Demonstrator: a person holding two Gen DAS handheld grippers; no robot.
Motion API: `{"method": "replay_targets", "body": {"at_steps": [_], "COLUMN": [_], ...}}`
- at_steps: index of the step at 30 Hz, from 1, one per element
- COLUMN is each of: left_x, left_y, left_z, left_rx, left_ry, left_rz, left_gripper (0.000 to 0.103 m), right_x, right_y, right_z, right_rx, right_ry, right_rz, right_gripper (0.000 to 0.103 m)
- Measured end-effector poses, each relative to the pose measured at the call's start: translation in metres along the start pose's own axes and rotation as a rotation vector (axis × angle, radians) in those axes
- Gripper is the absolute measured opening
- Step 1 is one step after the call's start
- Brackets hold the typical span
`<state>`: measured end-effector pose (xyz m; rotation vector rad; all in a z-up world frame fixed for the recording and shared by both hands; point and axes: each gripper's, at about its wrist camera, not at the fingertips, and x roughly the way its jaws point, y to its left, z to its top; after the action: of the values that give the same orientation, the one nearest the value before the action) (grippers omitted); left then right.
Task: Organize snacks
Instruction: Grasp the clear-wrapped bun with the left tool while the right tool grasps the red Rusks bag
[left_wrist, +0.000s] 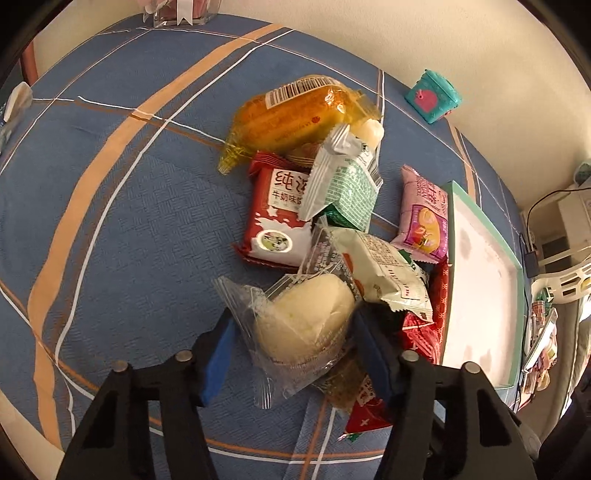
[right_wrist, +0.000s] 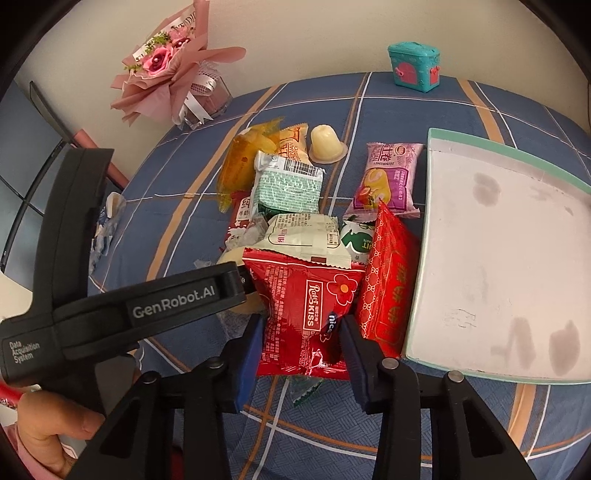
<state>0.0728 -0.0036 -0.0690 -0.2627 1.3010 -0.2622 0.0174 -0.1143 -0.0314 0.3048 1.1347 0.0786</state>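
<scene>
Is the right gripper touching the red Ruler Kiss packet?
Touching. In the right wrist view both blue pads of the right gripper press the red Ruler Kiss packet, pinching its sides.

Blue plaid tablecloth (right_wrist: 295, 424), red Ruler Kiss packet (right_wrist: 303, 314), mint-rimmed white tray (right_wrist: 498, 258).

Pink paper-wrapped rose bouquet (right_wrist: 168, 70) in a clear square vase by the wall, small teal plastic toy chest (right_wrist: 414, 65) with pink door, blue plaid tablecloth (right_wrist: 369, 424) covering the desk
</scene>
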Motion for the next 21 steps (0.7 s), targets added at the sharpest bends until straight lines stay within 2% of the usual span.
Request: {"method": "replay_targets", "body": {"at_steps": [7, 10, 21], "left_x": [-0.015, -0.029, -0.077], "left_y": [0.004, 0.006, 0.002], "left_z": [-0.007, -0.008, -0.010], "left_rx": [-0.024, -0.036, -0.063], "left_ry": [-0.035, -0.065, -0.164], "left_rz": [0.005, 0.019, 0.035], "left_gripper": [0.052, 0.045, 0.041], "right_x": [-0.005, -0.012, -0.054], "right_y": [-0.001, -0.001, -0.006], "right_z": [-0.001, -0.001, -0.002], "right_rx": [0.010, 0.012, 0.046], "right_ry": [-0.008, -0.022, -0.132], "right_rz": [0.028, 0.057, 0.139], "right_gripper": [0.041, 0.041, 0.040]}}
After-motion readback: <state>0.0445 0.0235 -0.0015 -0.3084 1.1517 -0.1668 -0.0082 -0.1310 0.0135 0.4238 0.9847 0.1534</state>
